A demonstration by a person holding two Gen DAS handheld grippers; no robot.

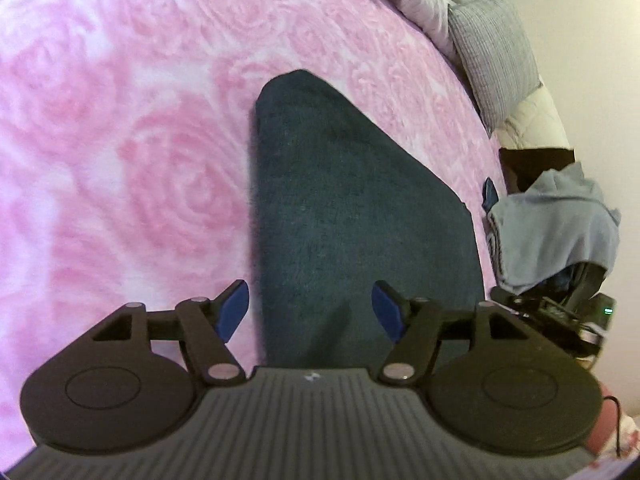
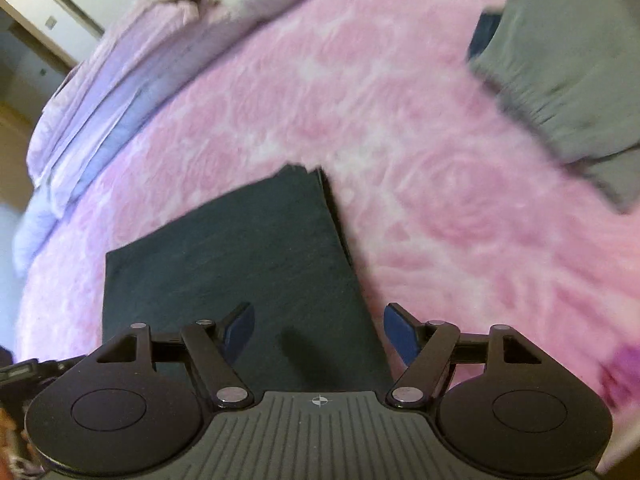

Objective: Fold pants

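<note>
Dark teal pants (image 1: 344, 208) lie folded flat on a pink rose-patterned bed cover (image 1: 120, 140). My left gripper (image 1: 310, 312) hovers open over their near left edge, blue pads spread wide with nothing between them. In the right wrist view the same pants (image 2: 248, 256) show a stacked folded edge on their right side. My right gripper (image 2: 319, 334) is open above that near right edge, holding nothing. The other gripper's body shows at the right of the left wrist view, under a blue-grey sleeve (image 1: 556, 224).
Grey pants (image 2: 568, 80) with a gathered waistband lie at the far right of the bed. Lilac bedding (image 2: 108, 92) is piled along the far left edge. A grey ribbed pillow (image 1: 492, 52) rests at the bed's head, near a pale wall.
</note>
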